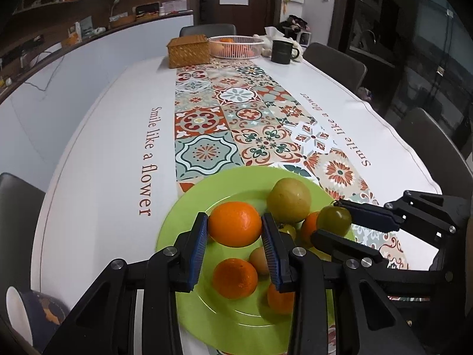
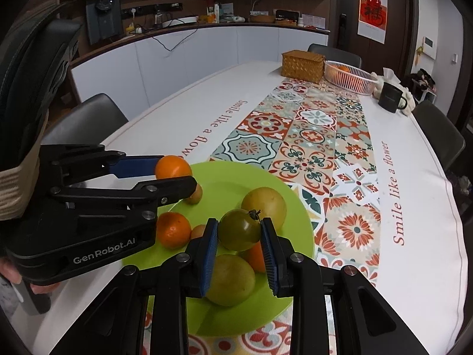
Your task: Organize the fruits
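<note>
A green plate (image 1: 189, 207) (image 2: 224, 183) near the table's front edge carries several oranges and yellow-green fruits. My left gripper (image 1: 235, 217) (image 2: 176, 171) is shut on an orange (image 1: 235, 224) (image 2: 173, 168), held just above the plate's left side. My right gripper (image 2: 239, 223) (image 1: 332, 219) is shut on a green tomato (image 2: 239, 230) (image 1: 334, 220) with a dry stem, over the plate's right side. Below it lie a yellow-green fruit (image 2: 230, 279) and another (image 2: 264, 204). A loose orange (image 1: 235, 278) rests on the plate under my left fingers.
A patterned runner (image 1: 236, 124) crosses the white tablecloth. At the far end stand a woven box (image 1: 189, 51), a white wire basket (image 1: 236, 46) with oranges and a dark mug (image 1: 282, 51). Dark chairs (image 1: 337, 62) ring the table.
</note>
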Available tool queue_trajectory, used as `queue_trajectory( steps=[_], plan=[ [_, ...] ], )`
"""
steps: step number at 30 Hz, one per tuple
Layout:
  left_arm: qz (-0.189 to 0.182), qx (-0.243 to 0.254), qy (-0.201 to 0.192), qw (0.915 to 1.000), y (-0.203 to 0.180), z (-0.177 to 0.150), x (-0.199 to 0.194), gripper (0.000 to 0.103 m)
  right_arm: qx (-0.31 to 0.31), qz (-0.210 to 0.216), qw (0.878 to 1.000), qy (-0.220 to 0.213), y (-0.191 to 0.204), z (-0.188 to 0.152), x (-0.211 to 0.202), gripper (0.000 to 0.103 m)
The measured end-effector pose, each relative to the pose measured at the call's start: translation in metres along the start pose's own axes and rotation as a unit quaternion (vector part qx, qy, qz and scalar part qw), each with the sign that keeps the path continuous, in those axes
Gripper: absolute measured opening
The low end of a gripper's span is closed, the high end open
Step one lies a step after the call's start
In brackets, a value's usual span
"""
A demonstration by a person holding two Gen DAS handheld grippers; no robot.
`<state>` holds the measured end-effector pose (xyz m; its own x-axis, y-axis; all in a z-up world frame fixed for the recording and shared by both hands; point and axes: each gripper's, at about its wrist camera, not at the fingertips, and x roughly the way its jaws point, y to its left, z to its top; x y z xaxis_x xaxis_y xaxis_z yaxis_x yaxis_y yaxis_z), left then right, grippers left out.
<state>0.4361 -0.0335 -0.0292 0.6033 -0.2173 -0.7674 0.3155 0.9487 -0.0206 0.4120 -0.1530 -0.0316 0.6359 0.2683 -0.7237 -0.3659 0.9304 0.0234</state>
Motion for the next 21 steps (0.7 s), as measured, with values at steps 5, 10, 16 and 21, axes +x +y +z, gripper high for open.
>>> queue_trajectory(
  steps=[5, 10, 16, 21],
  plan=[
    [0.036, 0.009, -0.013, 0.9992, 0.006, -0.011, -0.013, 0.055, -0.003, -0.003, 1.000, -0.001, 0.000, -0.001, 0.004, 0.030],
    [0.076, -0.015, -0.014, 0.9969, 0.017, -0.027, -0.028, 0.060, -0.004, 0.001, 1.000, -0.007, 0.003, -0.001, 0.004, 0.030],
    [0.089, -0.034, -0.029, 0.9951, 0.017, -0.044, -0.048, 0.061, 0.000, -0.002, 1.000, -0.025, 0.007, -0.001, -0.004, 0.057],
    [0.093, -0.042, -0.044, 0.9938, 0.008, -0.054, -0.070, 0.067, 0.011, -0.026, 0.999, -0.044, 0.006, -0.008, -0.030, 0.061]
  ],
)
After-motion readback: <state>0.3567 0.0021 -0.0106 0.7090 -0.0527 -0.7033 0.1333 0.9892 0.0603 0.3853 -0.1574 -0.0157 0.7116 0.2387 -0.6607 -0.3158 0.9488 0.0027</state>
